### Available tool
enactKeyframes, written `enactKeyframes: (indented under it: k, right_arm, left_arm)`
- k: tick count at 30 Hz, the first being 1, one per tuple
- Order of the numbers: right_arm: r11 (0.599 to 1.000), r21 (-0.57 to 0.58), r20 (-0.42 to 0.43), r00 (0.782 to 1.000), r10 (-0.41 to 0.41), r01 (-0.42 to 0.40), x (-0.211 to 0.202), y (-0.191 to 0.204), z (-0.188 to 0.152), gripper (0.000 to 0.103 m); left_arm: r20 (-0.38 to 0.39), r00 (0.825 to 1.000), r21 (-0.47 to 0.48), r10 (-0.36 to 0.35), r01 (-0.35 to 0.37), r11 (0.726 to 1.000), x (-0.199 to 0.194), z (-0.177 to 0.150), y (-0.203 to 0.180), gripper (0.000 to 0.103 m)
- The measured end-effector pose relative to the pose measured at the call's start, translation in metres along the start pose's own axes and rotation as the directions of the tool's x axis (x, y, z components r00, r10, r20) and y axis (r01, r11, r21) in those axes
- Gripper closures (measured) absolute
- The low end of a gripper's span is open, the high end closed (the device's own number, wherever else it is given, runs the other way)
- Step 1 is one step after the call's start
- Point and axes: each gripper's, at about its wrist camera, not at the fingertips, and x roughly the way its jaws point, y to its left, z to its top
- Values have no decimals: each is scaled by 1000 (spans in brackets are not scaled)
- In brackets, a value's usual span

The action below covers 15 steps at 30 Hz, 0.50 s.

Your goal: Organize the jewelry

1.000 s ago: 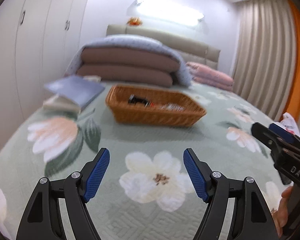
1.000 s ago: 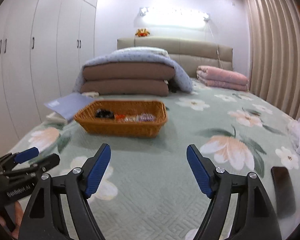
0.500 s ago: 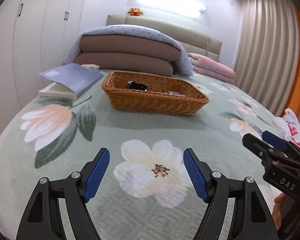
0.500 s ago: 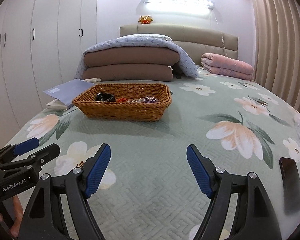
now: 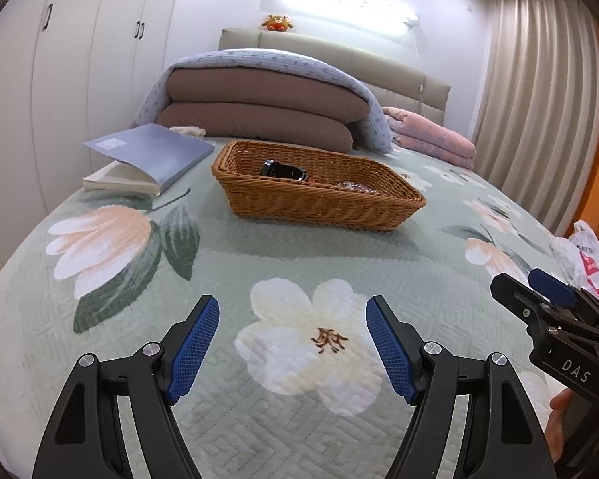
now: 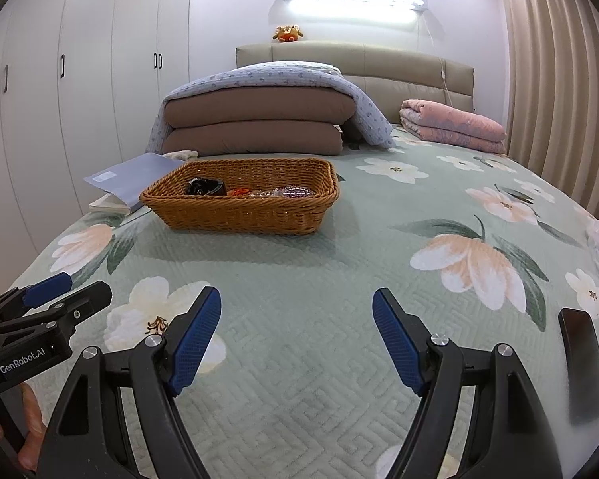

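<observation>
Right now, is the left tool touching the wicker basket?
Apart. The left wrist view shows the left tool open and empty over the bedspread, with a wide stretch of green quilt between its pads and the wicker basket.

open book [image 5: 147, 155] beside folded quilts [image 5: 259, 103]

Low wrist views, shared basket [image 5: 319, 195]

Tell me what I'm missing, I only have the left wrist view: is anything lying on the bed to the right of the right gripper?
Observer: Yes, a dark phone lies flat on the bedspread, right of the right gripper.
Operator: What's in the basket besides the black item?
Observer: In the basket, a small orange piece and clear purplish beads lie beside the black item.
Operator: Is the right gripper empty?
Observer: Yes, open, nothing between the pads.
</observation>
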Motion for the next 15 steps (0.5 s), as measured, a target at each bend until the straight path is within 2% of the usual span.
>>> enactKeyframes:
  k: [15]
  right_arm:
    - [1000,7,-9,1000,6,-6,1,0,0,23]
  left_arm:
    - [1,1000,25,13,-13,1000,1,-1,-3,26]
